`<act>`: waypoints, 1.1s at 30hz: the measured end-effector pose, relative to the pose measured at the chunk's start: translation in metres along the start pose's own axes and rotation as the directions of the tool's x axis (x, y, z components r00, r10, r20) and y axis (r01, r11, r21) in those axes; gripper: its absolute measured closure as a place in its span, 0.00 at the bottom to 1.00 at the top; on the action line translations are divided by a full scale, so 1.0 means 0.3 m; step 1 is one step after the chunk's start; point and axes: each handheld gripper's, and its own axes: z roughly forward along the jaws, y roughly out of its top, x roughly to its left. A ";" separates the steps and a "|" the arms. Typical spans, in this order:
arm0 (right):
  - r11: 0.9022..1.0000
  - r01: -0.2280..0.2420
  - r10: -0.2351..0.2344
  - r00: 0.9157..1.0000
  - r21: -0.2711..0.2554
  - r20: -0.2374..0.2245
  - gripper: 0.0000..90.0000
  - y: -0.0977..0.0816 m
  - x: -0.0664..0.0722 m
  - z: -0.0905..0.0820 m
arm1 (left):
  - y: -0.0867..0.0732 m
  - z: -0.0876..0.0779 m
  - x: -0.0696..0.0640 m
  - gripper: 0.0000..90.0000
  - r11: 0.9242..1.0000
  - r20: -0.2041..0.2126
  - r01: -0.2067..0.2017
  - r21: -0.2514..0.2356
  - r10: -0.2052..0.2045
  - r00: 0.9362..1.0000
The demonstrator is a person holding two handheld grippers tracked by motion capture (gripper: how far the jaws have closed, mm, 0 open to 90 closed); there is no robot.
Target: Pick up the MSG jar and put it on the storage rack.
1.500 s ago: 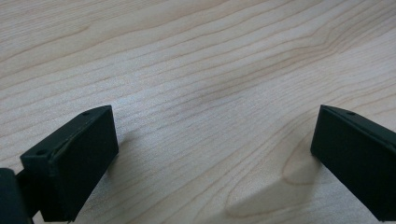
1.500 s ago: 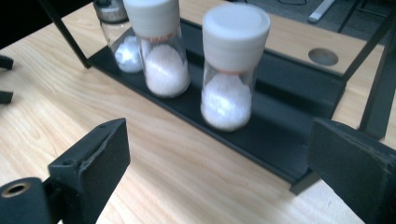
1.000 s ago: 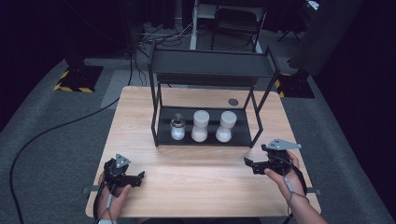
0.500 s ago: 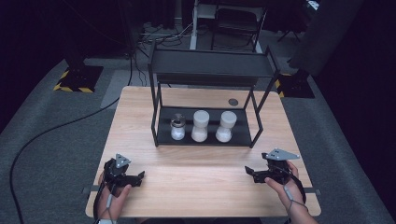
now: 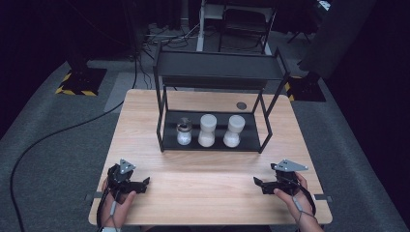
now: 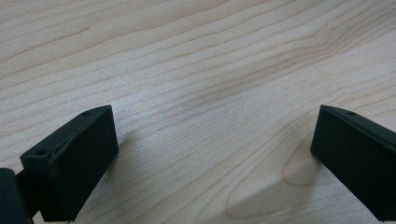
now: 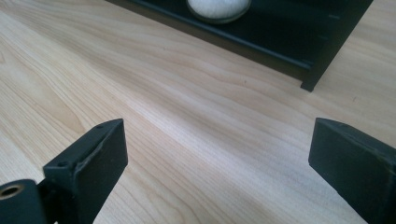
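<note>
Resting low on the table, both grippers, left and right, gape wide and grasp nothing; three jars stand on the rack's bottom shelf beyond.

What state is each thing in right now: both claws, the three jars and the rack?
Left claw: open, empty, low over the table.
Right claw: open, empty, low over the table.
Lidded jar: upright, leftmost on the rack's bottom shelf.
Middle white jar: upright, same shelf.
Right white jar: upright, same shelf.
Black rack: standing, top shelf bare.
</note>
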 end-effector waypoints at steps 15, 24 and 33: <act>0.999 -0.010 0.010 1.000 0.034 0.016 0.05 -0.056 -0.006 0.028 | 0.000 0.000 0.000 0.00 1.000 0.000 -0.001 0.000 0.001 1.000; 0.998 0.007 -0.009 0.999 0.057 0.030 0.05 -0.073 0.006 0.038 | 0.000 0.000 0.000 0.00 1.000 0.000 0.000 0.000 0.000 1.000; 0.996 0.013 -0.017 0.999 0.092 0.042 0.04 -0.068 0.019 0.048 | 0.000 0.000 0.000 0.00 1.000 0.000 0.000 0.000 0.000 1.000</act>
